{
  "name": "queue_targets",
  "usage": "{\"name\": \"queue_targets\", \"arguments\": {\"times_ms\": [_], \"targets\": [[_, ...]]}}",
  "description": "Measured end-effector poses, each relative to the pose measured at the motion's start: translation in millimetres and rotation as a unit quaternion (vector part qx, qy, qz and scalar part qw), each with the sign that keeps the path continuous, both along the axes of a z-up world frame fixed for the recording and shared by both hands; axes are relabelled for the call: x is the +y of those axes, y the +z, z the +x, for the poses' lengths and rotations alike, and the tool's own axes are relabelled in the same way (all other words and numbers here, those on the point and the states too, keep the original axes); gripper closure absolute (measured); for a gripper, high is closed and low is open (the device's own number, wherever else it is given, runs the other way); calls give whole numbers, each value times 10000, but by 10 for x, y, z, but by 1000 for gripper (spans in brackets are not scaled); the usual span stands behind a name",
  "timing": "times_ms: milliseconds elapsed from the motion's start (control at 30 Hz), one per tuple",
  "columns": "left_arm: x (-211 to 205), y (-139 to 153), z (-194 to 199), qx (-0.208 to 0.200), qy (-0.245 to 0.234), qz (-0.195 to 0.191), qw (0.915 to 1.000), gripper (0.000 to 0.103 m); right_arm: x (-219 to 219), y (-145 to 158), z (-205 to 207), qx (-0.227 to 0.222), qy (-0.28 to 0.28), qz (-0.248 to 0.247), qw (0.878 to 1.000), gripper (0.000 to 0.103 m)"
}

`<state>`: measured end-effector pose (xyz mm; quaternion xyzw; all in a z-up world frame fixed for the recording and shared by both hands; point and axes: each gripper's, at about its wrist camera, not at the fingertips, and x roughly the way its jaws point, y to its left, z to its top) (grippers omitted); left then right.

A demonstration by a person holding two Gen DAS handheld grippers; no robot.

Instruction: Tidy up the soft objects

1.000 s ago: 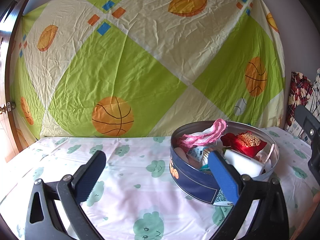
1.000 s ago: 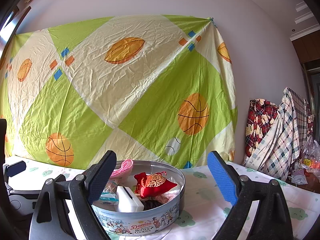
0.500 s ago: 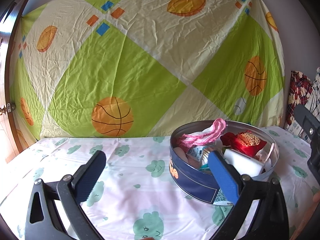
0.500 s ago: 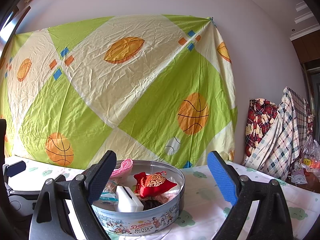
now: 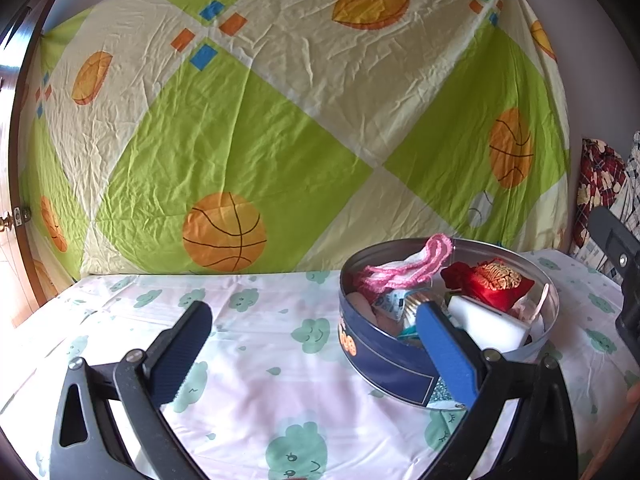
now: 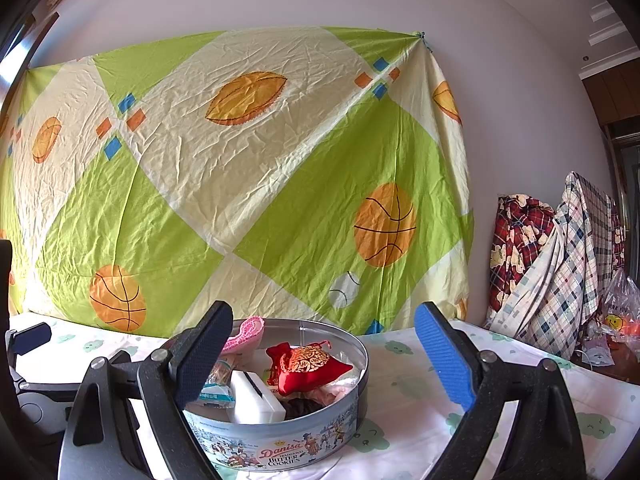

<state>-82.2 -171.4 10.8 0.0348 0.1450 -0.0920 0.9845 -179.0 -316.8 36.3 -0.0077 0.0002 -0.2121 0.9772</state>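
Note:
A round blue cookie tin stands on the cloud-print sheet. It also shows in the right wrist view. Inside lie a pink knitted piece, a red embroidered pouch, a white block and small packets. The pouch and white block show in the right view too. My left gripper is open and empty, just left of the tin. My right gripper is open and empty, in front of and above the tin.
A green and cream ball-print sheet hangs on the wall behind. Plaid fabrics are piled at the right, with a plastic bag beside them. A wooden door edge is at the far left.

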Motion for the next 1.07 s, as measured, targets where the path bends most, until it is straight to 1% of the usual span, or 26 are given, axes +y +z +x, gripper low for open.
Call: {"name": "queue_targets", "arguments": {"times_ms": [567,800,1067], "targets": [[-8,-2,6,6,8,13,10000,0,-9,-8,-3,14,-16,17,10000,9],[8,-16,38,113,-117,-76,9998,0,-32,-27,-26,37,-39,39,10000,9],[12,-29,54,130,-53,-41,9999,0,-79,-34,15,92,-131,139,9998,9]]}}
